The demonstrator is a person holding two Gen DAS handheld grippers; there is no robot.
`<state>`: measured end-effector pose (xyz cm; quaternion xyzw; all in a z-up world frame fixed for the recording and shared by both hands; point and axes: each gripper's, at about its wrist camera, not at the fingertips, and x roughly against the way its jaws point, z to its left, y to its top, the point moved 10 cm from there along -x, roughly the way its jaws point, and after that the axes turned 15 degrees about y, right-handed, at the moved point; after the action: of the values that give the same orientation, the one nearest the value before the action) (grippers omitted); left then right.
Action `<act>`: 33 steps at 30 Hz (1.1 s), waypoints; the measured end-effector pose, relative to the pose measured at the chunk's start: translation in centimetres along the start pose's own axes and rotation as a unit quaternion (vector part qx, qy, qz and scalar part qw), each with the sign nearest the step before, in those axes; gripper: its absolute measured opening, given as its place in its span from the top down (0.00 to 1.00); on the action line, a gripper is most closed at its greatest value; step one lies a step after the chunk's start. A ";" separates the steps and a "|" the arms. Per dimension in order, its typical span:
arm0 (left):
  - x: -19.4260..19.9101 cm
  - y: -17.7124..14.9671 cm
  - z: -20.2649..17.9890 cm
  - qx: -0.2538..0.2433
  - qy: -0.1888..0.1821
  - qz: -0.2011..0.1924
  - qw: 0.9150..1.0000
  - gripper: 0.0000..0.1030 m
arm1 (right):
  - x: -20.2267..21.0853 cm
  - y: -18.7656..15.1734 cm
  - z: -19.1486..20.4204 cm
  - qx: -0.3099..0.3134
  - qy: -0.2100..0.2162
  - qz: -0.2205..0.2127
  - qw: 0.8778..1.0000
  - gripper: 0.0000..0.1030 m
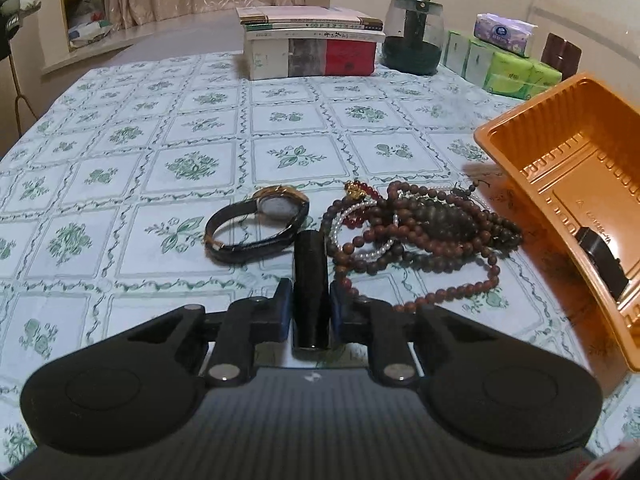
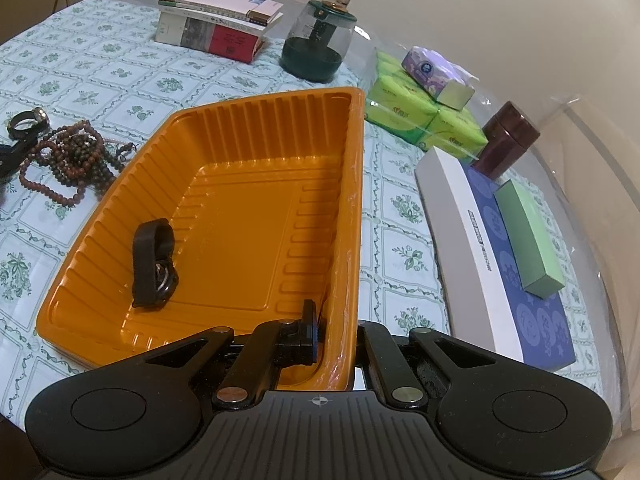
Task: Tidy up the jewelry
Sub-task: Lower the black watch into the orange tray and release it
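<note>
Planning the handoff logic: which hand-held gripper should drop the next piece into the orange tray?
Left. The left hand-held gripper is clamped on a black cylinder beside the bead pile. The right hand-held gripper is shut on the orange tray wall, tilting it.

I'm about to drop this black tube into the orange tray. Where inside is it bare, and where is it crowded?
The orange tray is mostly bare: the whole floor between the black strap item near its left wall and the right wall is free. The right claw grips that wall's near end. Crowded: the tablecloth left of the tray, with the bead strands and wristwatch.
</note>
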<state>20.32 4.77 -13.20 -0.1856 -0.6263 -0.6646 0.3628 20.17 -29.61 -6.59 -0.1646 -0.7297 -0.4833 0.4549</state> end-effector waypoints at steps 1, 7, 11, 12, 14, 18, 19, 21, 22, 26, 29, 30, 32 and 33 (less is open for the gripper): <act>0.4 -0.1 0.2 0.006 -0.006 -0.001 1.000 0.83 | 0.0 0.0 0.0 0.000 0.000 0.000 1.000 0.97; 3.1 -0.2 -0.2 0.037 -0.048 -0.003 0.998 0.84 | 0.0 -0.1 0.0 0.000 0.001 -0.001 1.000 0.97; 4.9 0.6 -1.8 0.045 -0.078 -0.012 0.996 0.84 | -0.1 -0.1 0.0 -0.002 0.002 -0.003 1.000 0.97; 5.4 0.7 -2.5 0.044 -0.089 -0.014 0.995 0.84 | -0.1 -0.1 0.0 -0.002 0.002 -0.003 1.000 0.97; 6.5 1.2 -4.2 0.039 -0.115 -0.019 0.992 0.84 | 0.0 -0.2 0.1 -0.002 0.003 -0.004 1.000 0.97; 8.1 1.8 -8.5 0.023 -0.169 -0.024 0.985 0.84 | 0.0 -0.3 0.1 -0.003 0.004 -0.005 1.000 0.97; 8.5 1.9 -9.6 0.018 -0.181 -0.025 0.983 0.84 | 0.0 -0.3 0.0 -0.003 0.004 -0.005 1.000 0.97; 9.2 2.0 -11.9 0.009 -0.210 -0.025 0.977 0.84 | -0.1 -0.3 0.0 -0.004 0.006 -0.005 1.000 0.97; 9.5 2.0 -12.9 0.005 -0.221 -0.025 0.975 0.84 | -0.1 -0.4 0.0 -0.004 0.006 -0.005 1.000 0.97; 10.4 1.6 -16.5 -0.026 -0.250 -0.028 0.968 0.84 | -0.1 -0.4 0.0 -0.004 0.006 -0.005 1.000 0.97; 10.5 1.2 -18.2 -0.042 -0.259 -0.025 0.965 0.83 | -0.1 -0.4 0.0 -0.005 0.006 -0.005 1.000 0.97; 10.5 1.0 -18.6 -0.045 -0.262 -0.024 0.964 0.83 | -0.1 -0.4 0.0 -0.004 0.006 -0.005 1.000 0.97; 10.6 0.9 -19.2 -0.050 -0.266 -0.025 0.962 0.83 | -0.1 -0.4 0.0 -0.004 0.006 -0.005 1.000 0.97; 10.7 0.8 -19.5 -0.055 -0.269 -0.027 0.961 0.83 | -0.1 -0.4 0.0 -0.004 0.006 -0.006 1.000 0.97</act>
<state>17.78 -16.72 -8.00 -0.3601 -0.6682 -0.6331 0.1518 19.93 -29.78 -6.92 -0.1596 -0.7256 -0.4901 0.4559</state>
